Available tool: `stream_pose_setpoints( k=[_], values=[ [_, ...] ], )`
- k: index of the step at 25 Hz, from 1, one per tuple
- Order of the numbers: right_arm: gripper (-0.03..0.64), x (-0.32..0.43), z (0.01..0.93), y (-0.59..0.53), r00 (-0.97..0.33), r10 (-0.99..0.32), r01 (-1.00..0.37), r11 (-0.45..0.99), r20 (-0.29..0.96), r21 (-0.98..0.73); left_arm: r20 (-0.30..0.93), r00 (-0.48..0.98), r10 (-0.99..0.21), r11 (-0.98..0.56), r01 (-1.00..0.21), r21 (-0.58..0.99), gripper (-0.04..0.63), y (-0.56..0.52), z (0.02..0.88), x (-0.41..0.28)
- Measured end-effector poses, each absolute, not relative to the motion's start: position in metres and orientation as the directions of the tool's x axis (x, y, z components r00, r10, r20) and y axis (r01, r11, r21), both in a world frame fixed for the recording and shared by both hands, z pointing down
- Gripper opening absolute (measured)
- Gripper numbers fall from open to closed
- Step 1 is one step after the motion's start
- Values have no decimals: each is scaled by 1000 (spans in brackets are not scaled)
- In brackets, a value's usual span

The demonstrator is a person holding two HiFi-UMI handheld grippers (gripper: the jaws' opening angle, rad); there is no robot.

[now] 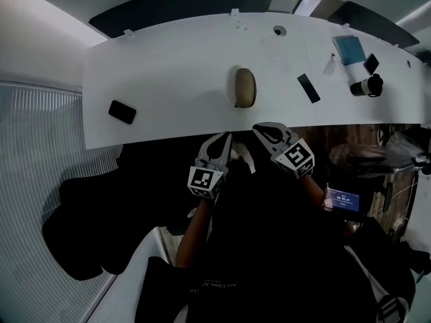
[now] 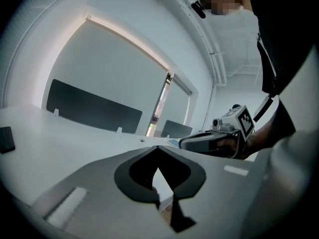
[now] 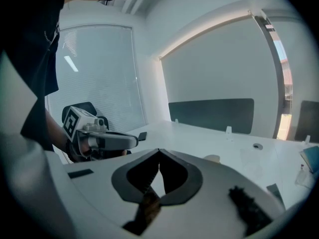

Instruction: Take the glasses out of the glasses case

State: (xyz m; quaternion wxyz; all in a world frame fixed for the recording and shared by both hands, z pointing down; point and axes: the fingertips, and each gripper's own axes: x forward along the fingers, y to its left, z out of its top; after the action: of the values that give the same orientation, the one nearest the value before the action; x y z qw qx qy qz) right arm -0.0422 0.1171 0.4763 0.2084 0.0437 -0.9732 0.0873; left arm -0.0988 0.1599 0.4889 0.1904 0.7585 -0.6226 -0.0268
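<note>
A tan oval glasses case (image 1: 244, 87) lies closed on the white table (image 1: 168, 73), near the middle of its front half. In the right gripper view the glasses case (image 3: 213, 158) peeks over the jaws. Both grippers hover side by side just off the table's near edge, pointing at the case and apart from it. My left gripper (image 1: 227, 136) is shut and holds nothing; its jaw tips meet in its own view (image 2: 158, 148). My right gripper (image 1: 258, 128) also looks shut and empty (image 3: 159, 151). No glasses are visible.
A black phone (image 1: 122, 112) lies at the table's left. At the right are a black strip (image 1: 308, 88), a blue booklet (image 1: 349, 48), a small black item (image 1: 371, 63) and a black-and-white cylinder (image 1: 367, 85). A cable hole (image 1: 279, 30) sits at the back.
</note>
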Motion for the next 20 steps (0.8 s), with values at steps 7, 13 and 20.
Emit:
stream_pose_setpoints(
  k=[7, 13, 20],
  values=[
    [8, -52, 478, 69, -914, -55, -158, 961, 401, -228, 312, 153, -938, -60, -956, 287, 8, 122, 501, -107],
    [8, -48, 491, 22, -913, -57, -185, 941, 404, -284, 430, 146, -891, -28, -962, 270, 9, 83, 524, -104],
    [8, -40, 516, -45, -916, -70, -230, 898, 394, -376, 590, 143, -795, 11, -968, 250, 12, 26, 548, -101]
  ],
)
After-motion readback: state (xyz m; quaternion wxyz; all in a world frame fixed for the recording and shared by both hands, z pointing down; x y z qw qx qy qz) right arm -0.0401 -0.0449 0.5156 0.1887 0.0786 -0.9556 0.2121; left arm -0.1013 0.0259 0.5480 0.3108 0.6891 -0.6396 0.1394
